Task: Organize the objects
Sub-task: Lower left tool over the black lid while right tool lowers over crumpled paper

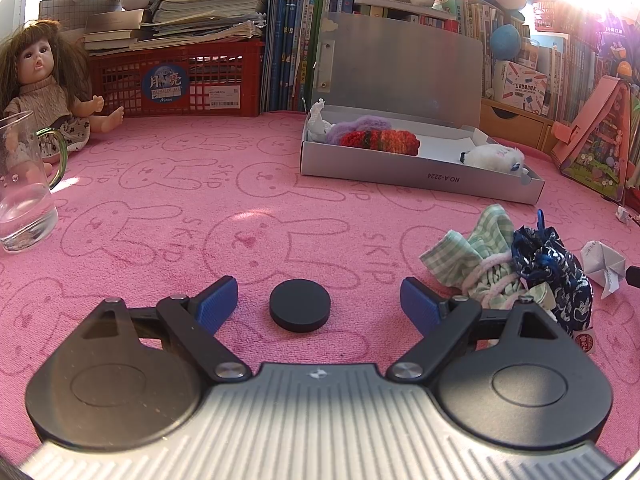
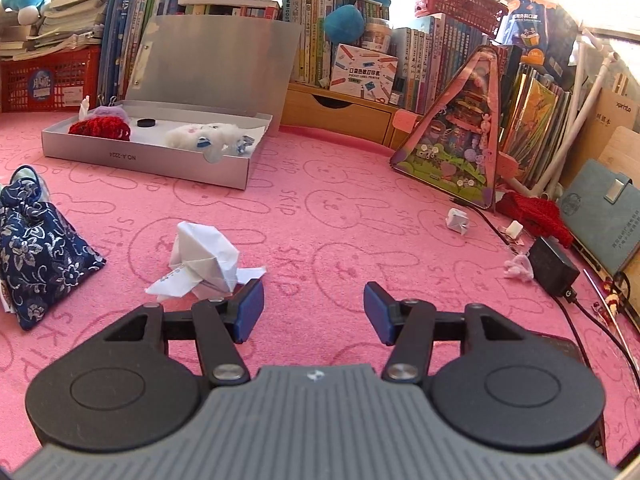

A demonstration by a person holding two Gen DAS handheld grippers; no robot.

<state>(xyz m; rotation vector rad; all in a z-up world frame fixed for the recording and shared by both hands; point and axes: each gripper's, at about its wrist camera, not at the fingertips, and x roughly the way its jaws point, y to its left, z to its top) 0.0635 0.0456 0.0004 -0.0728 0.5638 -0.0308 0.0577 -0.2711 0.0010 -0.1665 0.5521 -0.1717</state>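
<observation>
**Both tongs open over the pink table, silver box half filled**

Left tongs (image 1: 319, 302) stand wide open low in the left wrist view, their blue pads on either side of a black disc (image 1: 300, 311) that lies on the pink rabbit-print cloth (image 1: 160, 208) of the table, touched by neither pad. Right tongs (image 2: 314, 312) gape about halfway at the bottom centre of the right wrist view, holding nothing; a crumpled white paper (image 2: 204, 260) lies just beside their left pad.

At upper centre-right of the left view sits the open silver box (image 1: 420, 174), lid upright behind it. Inside lie a red knitted piece (image 1: 380, 141) with a purple woolly bit (image 1: 356, 126) behind it toward the left end, and a white plush toy (image 1: 494, 156) toward the right end. The right view, upper left, also shows a second black disc (image 2: 146, 122) in the box between the red knit and the plush.

Outside the box, a green checked cloth (image 1: 476, 256) and a dark blue floral pouch (image 1: 552, 276) lie touching at the right of the left view. A glass jug (image 1: 24, 196) stands at the left edge, and a red crate (image 1: 180, 80) at upper left carries stacked books.
</observation>
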